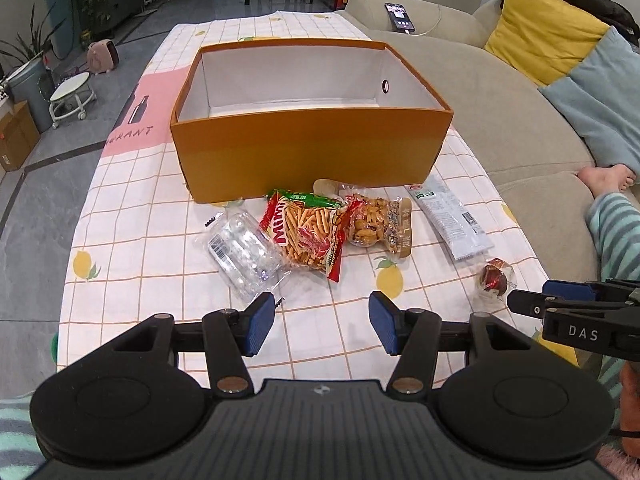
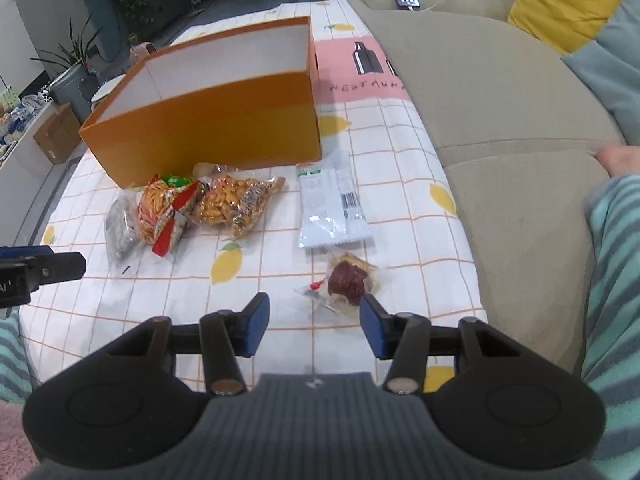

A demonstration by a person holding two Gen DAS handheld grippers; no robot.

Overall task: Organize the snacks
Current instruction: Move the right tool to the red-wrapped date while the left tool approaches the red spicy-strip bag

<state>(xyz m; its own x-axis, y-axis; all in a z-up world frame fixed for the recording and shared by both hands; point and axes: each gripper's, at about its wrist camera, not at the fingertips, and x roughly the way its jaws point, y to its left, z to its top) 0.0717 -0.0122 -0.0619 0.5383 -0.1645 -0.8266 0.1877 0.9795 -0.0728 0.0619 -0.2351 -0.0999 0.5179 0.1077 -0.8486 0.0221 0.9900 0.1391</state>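
Observation:
An empty orange box (image 1: 308,148) (image 2: 224,128) stands on the checked tablecloth. In front of it lie a clear plastic pack (image 1: 242,252) (image 2: 118,226), a red Mimi stick-snack bag (image 1: 308,236) (image 2: 164,212), a bag of nuts (image 1: 378,222) (image 2: 232,204), a white sachet (image 1: 450,220) (image 2: 332,208) and a wrapped dark red sweet (image 1: 494,278) (image 2: 348,280). My left gripper (image 1: 322,326) is open over bare cloth, just short of the clear pack. My right gripper (image 2: 314,326) is open too, its right pad close to the sweet, nothing between the fingers.
A beige sofa (image 2: 500,112) runs along the table's right side, with a phone (image 1: 400,18) on its arm and yellow and blue cushions (image 1: 552,32). A person's striped sleeve (image 2: 616,248) and a bare foot (image 1: 608,178) lie on the sofa. Floor (image 1: 24,220) drops off left.

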